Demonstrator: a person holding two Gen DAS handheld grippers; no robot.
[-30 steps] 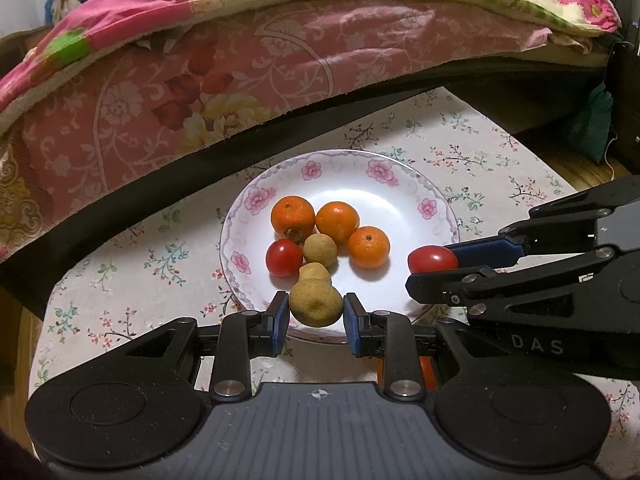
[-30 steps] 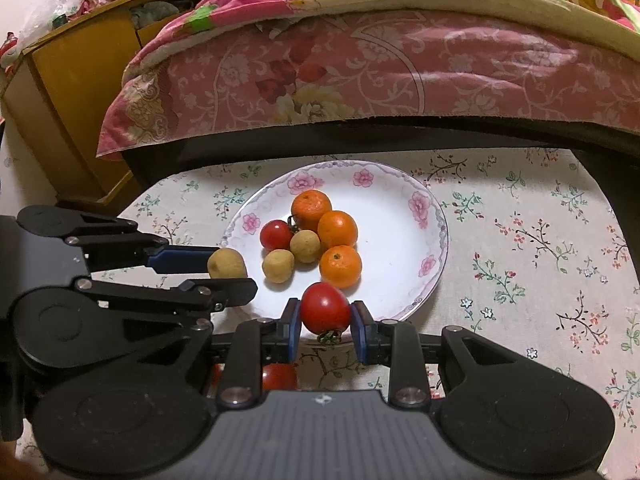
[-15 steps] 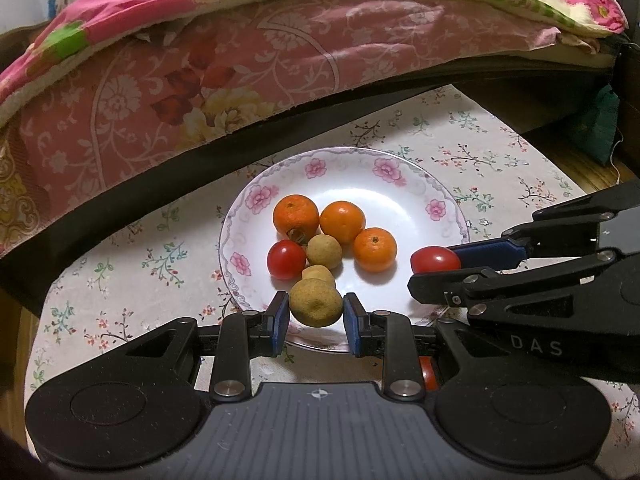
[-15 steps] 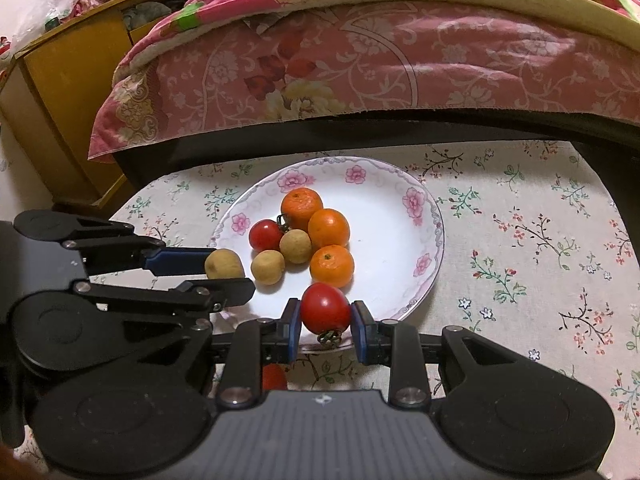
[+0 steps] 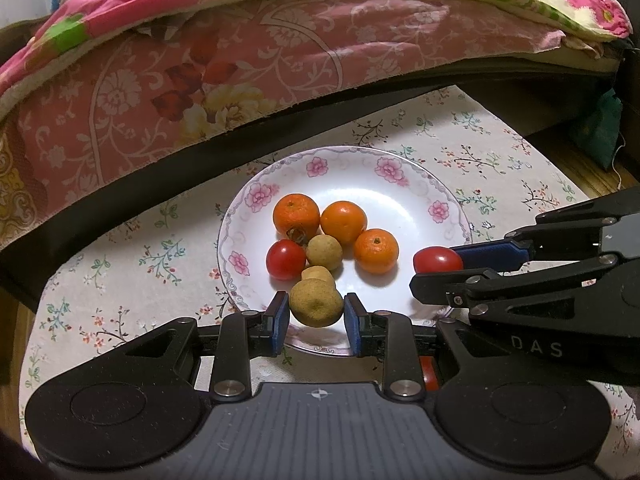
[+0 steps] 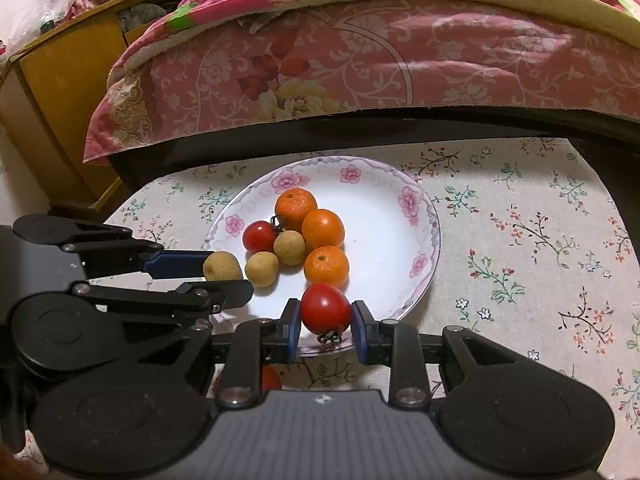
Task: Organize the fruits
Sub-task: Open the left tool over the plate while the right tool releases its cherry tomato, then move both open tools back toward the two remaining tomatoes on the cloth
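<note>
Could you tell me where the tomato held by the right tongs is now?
The held tomato sits between the right tongs over the plate's near rim.

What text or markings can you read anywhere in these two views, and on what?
"DAS": raised letters on the black body of the right gripper, seen from the left wrist view; it holds a cherry tomato.
No other text is readable: the plate and tablecloth carry only flower patterns, and the crosshair marks on both camera mounts are symbols, not words.
</note>
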